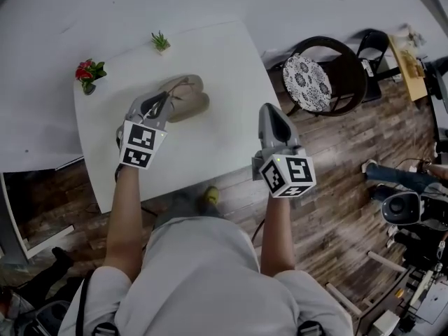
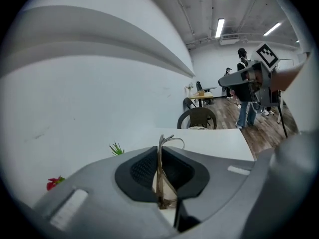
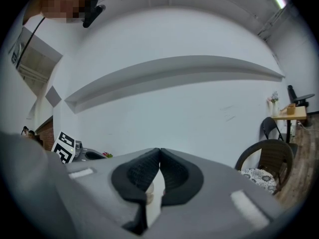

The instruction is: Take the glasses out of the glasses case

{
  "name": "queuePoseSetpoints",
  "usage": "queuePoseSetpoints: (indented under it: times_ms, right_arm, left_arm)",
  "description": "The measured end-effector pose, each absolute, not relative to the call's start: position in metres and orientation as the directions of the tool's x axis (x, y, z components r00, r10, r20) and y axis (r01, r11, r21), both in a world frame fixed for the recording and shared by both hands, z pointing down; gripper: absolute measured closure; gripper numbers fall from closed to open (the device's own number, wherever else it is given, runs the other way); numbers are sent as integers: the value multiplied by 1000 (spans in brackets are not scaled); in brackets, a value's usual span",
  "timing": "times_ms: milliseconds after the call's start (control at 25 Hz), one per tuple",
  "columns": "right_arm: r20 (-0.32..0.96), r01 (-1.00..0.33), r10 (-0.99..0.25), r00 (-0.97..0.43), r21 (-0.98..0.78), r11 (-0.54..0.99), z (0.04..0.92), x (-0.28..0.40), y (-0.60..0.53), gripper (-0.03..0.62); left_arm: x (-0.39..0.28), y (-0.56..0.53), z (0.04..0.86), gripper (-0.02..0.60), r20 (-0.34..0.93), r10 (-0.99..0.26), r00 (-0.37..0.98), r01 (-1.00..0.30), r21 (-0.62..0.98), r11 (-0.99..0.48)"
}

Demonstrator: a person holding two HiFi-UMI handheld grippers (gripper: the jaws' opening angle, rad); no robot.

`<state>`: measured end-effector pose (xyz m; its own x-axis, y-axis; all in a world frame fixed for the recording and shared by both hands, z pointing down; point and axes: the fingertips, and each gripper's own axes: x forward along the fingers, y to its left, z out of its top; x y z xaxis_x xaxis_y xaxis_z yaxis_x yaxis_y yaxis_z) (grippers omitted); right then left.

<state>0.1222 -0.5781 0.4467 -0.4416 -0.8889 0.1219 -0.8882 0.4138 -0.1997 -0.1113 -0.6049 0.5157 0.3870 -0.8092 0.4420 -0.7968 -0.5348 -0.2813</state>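
A beige glasses case (image 1: 190, 104) lies open on the white table (image 1: 224, 61). My left gripper (image 1: 162, 103) hangs just left of the case and is shut on the glasses (image 2: 160, 179). In the left gripper view the thin brown frame stands pinched between the dark pads, and one temple arm (image 2: 173, 140) curves out past the left gripper's (image 2: 160, 151) tips. My right gripper (image 1: 270, 110) is raised over the table's right edge, away from the case. In its own view the right gripper (image 3: 159, 152) is shut with nothing between the pads.
A red flower pot (image 1: 87, 75) and a small green plant (image 1: 161, 42) stand at the table's far side. A black chair (image 1: 323, 75) with a patterned cushion sits to the right on the wood floor. A white wall lies behind the table.
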Motion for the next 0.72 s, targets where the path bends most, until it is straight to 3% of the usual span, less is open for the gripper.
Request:
queuePoseSetpoints:
  times_ms: [720]
  right_arm:
    - [46,-856,-864,-502,-172,488,402,110,-543,591]
  left_arm:
    - [-141,-533,397,550,141,-954,264,-906,-305,-295]
